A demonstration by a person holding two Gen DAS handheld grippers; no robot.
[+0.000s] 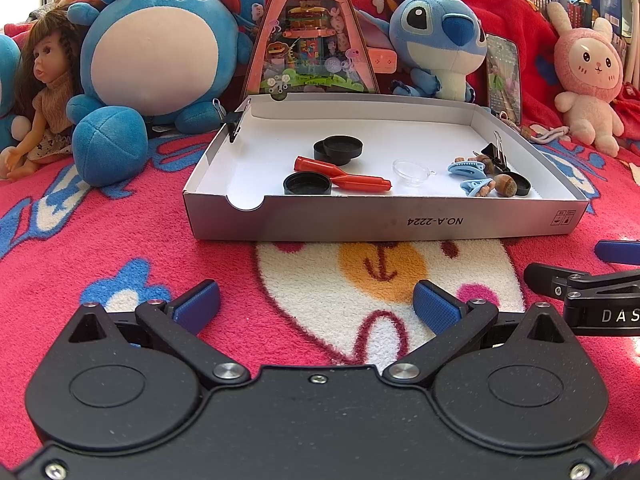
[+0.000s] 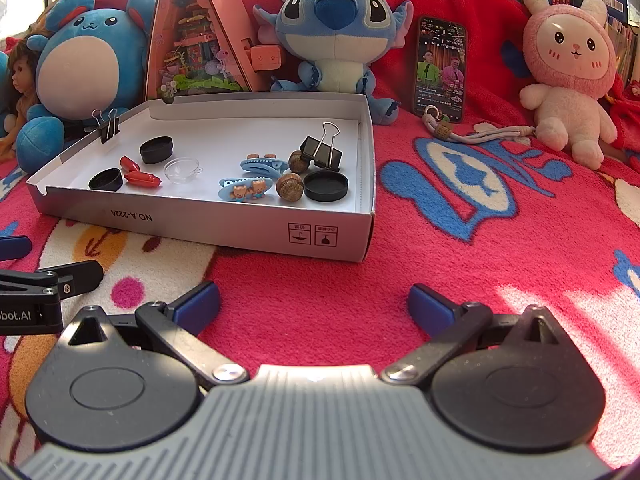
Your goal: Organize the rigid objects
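Blanket (image 2: 460,248), red fleece with cartoon print, covered the whole surface and carried everything listed. Cardboard box lid (image 2: 224,220), shallow, white inside, marked NO.A-2224 on its near wall, lay open side up ahead of both grippers. Left gripper (image 1: 316,306) was spread wide and held nothing, low over the blanket, short of the lid's near wall. Right gripper (image 2: 314,306) was likewise spread wide and held nothing, near the lid's right front corner. Plush toys stood behind the lid: a round blue mouse (image 1: 160,44), a blue Stitch (image 2: 332,28), a pink rabbit (image 2: 568,68); a doll (image 1: 44,92) sat far left, a triangular display box (image 1: 310,36) stood between the blue toys, and a phone (image 2: 440,68) leaned beside Stitch. Contents of the lid, left group: three black round caps (image 1: 338,148), two stacked, one (image 1: 307,184) apart nearer the front, with a red plastic tool (image 1: 340,172) between them. Centre: a clear plastic dome (image 2: 182,170). Right group: two blue hair clips (image 2: 244,188), one behind the other, two acorns (image 2: 289,187) just beside them, a fourth black cap (image 2: 325,186) and a black binder clip (image 2: 322,150) behind it. A second binder clip (image 2: 106,126) gripped the lid's left wall.
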